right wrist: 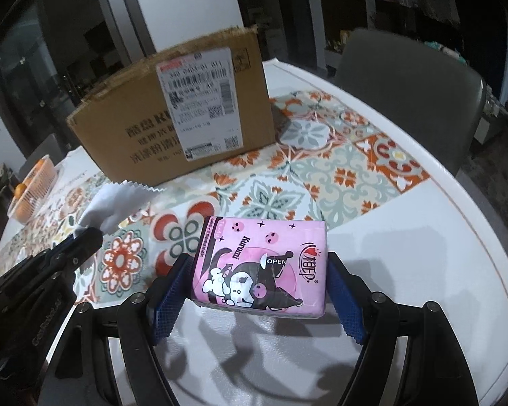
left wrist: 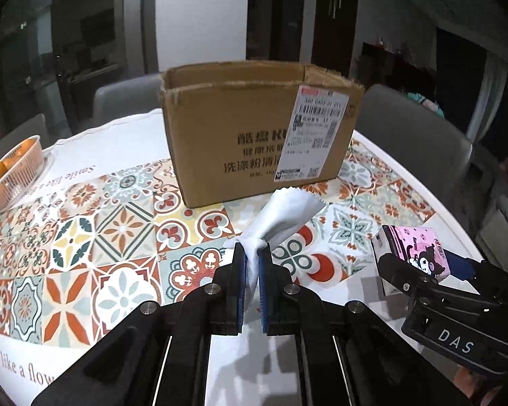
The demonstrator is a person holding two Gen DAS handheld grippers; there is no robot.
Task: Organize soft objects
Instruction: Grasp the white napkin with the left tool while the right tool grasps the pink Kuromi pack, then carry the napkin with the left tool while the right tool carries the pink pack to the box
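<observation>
- The left tool (left wrist: pixel 252 264) is clenched on a white cloth (left wrist: pixel 281 218), held clear of the table (left wrist: pixel 406 176) at 6 o'clock.
- The right tool (right wrist: pixel 257 287) grips a pink tissue pack (right wrist: pixel 259 267) across its width, also lifted.
- Judged step: carrying both to the cardboard box (left wrist: pixel 254 128) at 12 o'clock; next, rise over its rim and release.
- A basket of oranges (left wrist: pixel 12 176) sits at 9 o'clock, well apart; only the near wall of the box obstructs.

The right tool (right wrist: pixel 259 287) grips a pink tissue pack (right wrist: pixel 259 265) above the bench (right wrist: pixel 406 237), a cardboard box (right wrist: pixel 172 111) standing far left.
</observation>
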